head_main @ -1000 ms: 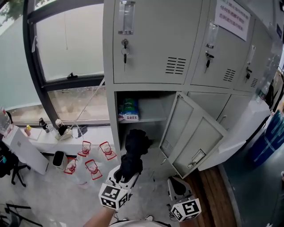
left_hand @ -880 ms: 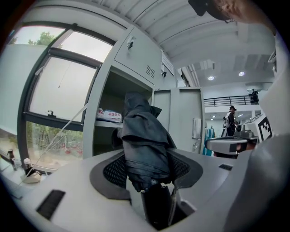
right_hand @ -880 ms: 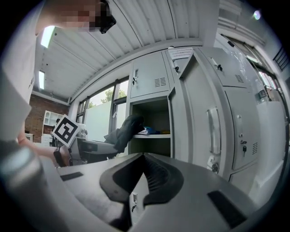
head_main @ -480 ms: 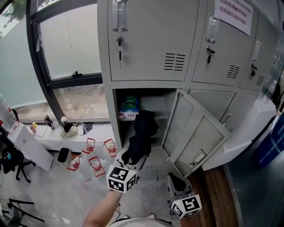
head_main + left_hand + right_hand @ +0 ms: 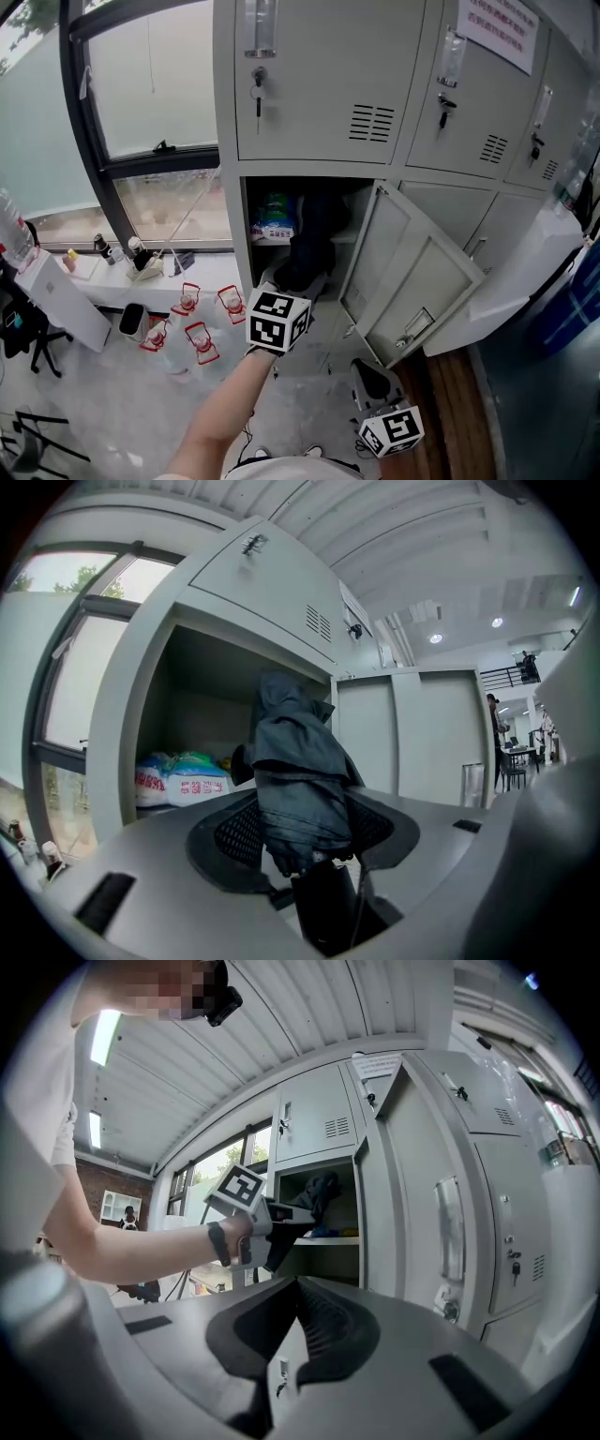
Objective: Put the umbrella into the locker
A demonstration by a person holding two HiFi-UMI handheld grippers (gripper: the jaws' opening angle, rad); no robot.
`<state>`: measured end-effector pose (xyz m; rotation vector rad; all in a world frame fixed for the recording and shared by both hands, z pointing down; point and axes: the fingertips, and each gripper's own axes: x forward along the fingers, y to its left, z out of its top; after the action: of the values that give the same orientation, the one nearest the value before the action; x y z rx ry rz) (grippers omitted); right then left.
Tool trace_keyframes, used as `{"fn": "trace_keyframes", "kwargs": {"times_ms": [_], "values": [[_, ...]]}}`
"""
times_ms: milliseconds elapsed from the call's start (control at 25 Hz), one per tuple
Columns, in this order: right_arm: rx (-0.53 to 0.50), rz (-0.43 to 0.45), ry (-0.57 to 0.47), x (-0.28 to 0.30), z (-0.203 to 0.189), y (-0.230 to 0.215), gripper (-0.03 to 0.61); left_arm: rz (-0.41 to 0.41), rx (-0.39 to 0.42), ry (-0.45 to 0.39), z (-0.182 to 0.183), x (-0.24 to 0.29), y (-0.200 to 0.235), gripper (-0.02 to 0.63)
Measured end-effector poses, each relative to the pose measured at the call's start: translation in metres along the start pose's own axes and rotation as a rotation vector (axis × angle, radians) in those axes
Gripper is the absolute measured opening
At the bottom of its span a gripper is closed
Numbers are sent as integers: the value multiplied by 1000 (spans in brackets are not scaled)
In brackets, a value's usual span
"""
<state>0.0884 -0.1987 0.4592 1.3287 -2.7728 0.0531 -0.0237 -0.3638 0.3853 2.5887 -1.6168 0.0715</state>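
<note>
We note grey locker (image 5: 398,272) open beside window (image 5: 150,84), black crumpled umbrella (image 5: 298,780) clamped in left gripper (image 5: 305,844), right gripper (image 5: 298,1330) closed, empty.

- Daylight enters through the window (image 5: 150,84) left of the left gripper (image 5: 298,284); the head view is evenly bright and sharp.
- The locker (image 5: 309,211) interior beyond that gripper lies in shadow.
- Gripper views: strong fisheye curvature, black corners; a ceiling lamp (image 5: 103,1035) glares above the right gripper (image 5: 298,1321).
</note>
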Motion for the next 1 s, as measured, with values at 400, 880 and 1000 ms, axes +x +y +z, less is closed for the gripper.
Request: {"fn": "trace_keyframes", "kwargs": {"times_ms": [400,880,1000], "values": [[-16,-18,-1,-14,5,-5,17,34,-13,14,31,50,11,235],[-11,-40,14,-23,0,-11,17,59,-59,62,39,93,23,235],[-5,-50,21,-27,-2,-15,17,71,-45,82,37,104,26,235]]}}
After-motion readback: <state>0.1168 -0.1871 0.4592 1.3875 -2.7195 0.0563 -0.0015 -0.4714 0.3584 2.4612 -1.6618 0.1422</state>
